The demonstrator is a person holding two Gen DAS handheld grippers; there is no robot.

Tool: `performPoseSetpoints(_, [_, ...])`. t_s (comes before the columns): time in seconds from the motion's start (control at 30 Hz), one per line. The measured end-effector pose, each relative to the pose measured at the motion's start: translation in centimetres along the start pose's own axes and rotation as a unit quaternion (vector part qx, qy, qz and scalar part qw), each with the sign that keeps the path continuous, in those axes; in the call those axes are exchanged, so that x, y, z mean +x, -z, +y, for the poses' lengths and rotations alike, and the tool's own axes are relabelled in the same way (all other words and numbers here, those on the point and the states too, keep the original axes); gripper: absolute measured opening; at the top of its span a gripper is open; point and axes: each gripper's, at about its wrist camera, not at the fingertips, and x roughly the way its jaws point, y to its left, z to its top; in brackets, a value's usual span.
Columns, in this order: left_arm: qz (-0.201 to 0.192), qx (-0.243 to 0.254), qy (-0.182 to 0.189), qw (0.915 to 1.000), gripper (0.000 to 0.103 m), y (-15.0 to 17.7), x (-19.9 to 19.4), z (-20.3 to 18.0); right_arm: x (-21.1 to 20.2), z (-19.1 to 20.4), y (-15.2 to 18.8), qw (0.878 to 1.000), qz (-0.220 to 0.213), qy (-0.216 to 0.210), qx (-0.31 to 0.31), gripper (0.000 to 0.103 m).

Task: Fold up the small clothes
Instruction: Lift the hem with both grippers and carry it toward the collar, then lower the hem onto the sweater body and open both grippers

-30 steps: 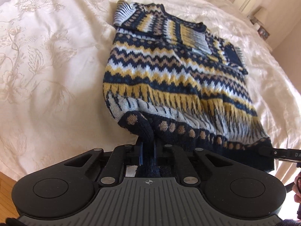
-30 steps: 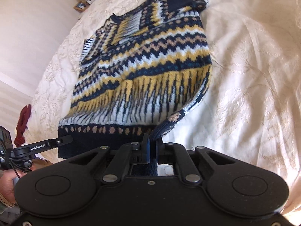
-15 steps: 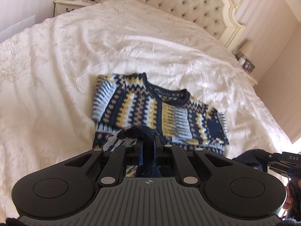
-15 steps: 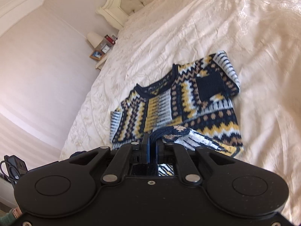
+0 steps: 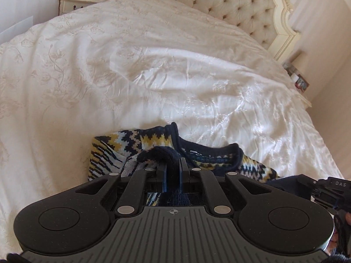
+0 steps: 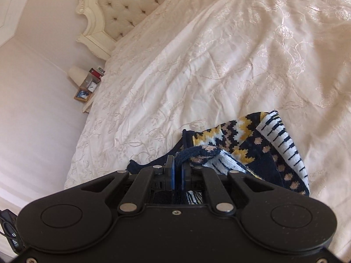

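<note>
Sweater [image 5: 153, 141], a navy, yellow and white patterned knit, lies bunched on the cream embroidered bedspread [image 5: 109, 76] near the foot of the bed. The left gripper [image 5: 172, 171] is clamped on its dark ribbed hem; the right gripper [image 6: 178, 168] pinches the hem too. Beyond stands a tufted cream headboard [image 5: 230, 6], with a nightstand [image 5: 81, 1] carrying framed photos and a clock beside it, against pale pink walls.
</note>
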Motion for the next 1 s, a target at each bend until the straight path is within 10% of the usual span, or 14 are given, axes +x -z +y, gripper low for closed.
performPoseSetpoints(0.4, [0.063, -0.044, -0.048, 0.9959, 0.026, -2.1, 8.1, 2.9, 8.5, -2.3, -2.0, 0.995, 0.056, 0.077, 0.028, 0.021])
performPoseSetpoints(1.0, [0.007, 0.006, -0.11, 0.9938, 0.036, -7.0, 7.6, 2.6, 9.1, -1.7, -4.2, 0.995, 0.005, 0.099, 0.002, 0.057])
